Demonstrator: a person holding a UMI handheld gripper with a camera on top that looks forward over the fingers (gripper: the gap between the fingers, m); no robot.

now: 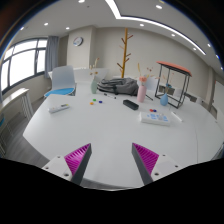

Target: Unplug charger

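The tongs (111, 160) hang released with nothing between their pads above the bare near part of the white counter (60, 130), well short of the far clutter where any charger would presumably sit, though none can be made out.

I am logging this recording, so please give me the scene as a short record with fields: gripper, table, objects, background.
gripper: gripper open, nothing between the pink pads, held above the near table edge
table: white table, round-edged
objects: far beyond the fingers, a pink bottle, a flat blue-white item, a dark object
charger: cannot be identified
background: wooden coat stand, wall clock, windows
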